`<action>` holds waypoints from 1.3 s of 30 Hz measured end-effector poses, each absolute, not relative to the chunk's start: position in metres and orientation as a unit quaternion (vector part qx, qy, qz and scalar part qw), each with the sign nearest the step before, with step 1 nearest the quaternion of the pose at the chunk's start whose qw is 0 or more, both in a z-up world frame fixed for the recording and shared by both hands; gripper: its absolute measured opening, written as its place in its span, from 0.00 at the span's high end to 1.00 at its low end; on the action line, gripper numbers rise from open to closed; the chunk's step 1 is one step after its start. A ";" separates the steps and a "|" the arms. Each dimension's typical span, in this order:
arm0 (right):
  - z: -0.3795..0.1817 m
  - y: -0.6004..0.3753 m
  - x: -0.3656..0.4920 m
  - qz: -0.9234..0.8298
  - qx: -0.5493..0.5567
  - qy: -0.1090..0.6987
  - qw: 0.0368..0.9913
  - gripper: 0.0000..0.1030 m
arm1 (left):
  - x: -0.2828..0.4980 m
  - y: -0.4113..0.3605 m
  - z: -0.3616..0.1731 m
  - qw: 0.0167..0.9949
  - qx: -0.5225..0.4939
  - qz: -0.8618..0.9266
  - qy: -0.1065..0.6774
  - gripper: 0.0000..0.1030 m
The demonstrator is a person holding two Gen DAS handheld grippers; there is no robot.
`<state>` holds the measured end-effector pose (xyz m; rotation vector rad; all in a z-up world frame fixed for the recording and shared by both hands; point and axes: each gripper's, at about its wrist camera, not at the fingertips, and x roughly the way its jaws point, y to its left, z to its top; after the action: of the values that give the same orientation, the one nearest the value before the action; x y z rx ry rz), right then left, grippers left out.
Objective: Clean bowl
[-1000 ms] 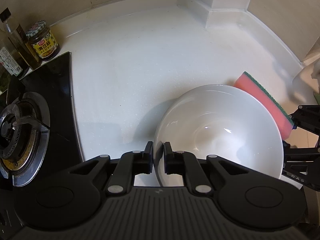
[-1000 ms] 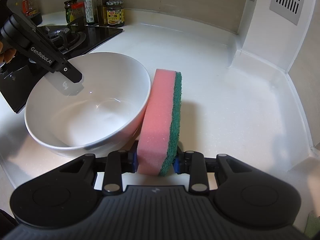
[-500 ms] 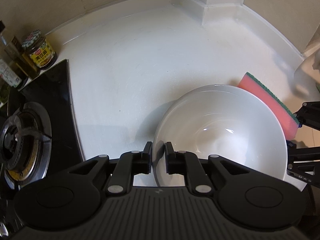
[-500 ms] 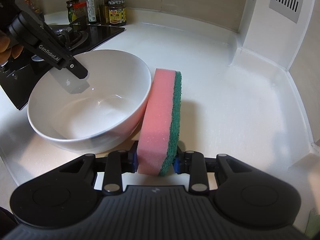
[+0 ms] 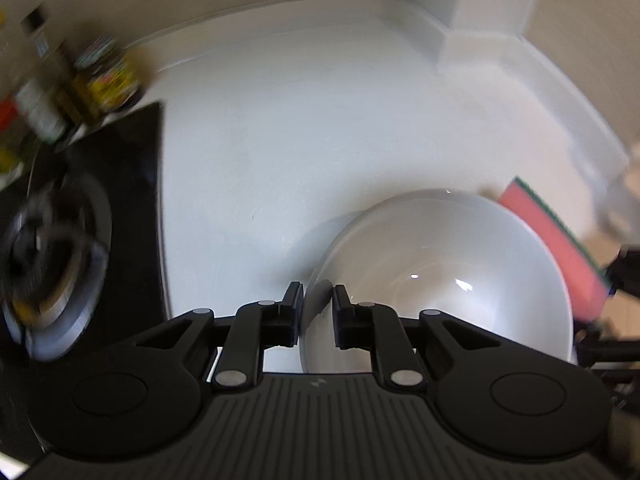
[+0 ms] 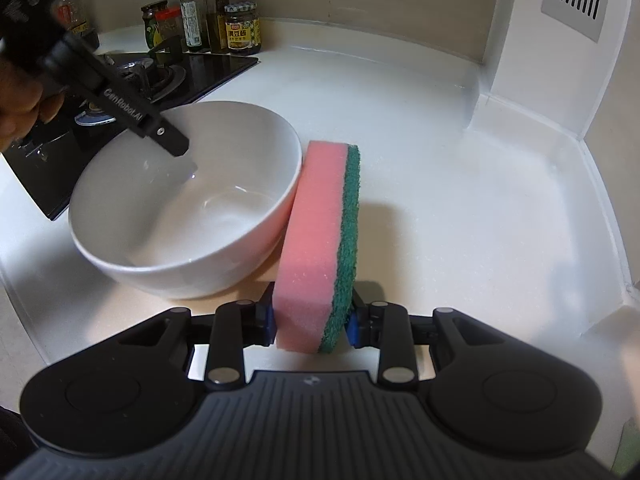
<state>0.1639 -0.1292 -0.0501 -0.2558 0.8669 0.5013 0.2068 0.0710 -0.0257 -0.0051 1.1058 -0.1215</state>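
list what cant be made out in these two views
- Left wrist view: bottles and jars and the stove burner are motion-blurred; labels unreadable.
- Right wrist view: the sponge hides the bowl wall behind it, so contact is unclear.
- Both views: the gripper bodies hide the near counter.

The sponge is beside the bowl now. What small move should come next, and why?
Probably lift the sponge over the rim and down into the bowl. The right gripper grips the sponge, which sits outside the bowl against its wall. The left gripper pinches the opposite rim, so the bowl looks steadied for wiping inside.
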 end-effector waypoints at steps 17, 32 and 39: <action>-0.055 -0.156 0.164 0.248 -0.159 0.390 0.872 0.73 | 0.204 0.011 -0.006 0.813 0.243 -0.209 0.486 0.83; -0.029 -0.187 0.133 0.202 0.058 0.457 0.864 0.73 | 0.214 0.044 -0.013 0.833 0.076 -0.158 0.524 0.87; 0.032 -0.137 0.107 0.259 -0.268 0.372 0.850 0.73 | 0.199 0.060 -0.009 0.845 0.035 -0.160 0.510 0.87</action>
<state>0.1066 -0.1369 0.0317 -0.5635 0.7845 0.5448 0.1994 0.0596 -0.0093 0.0736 1.0757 -0.3371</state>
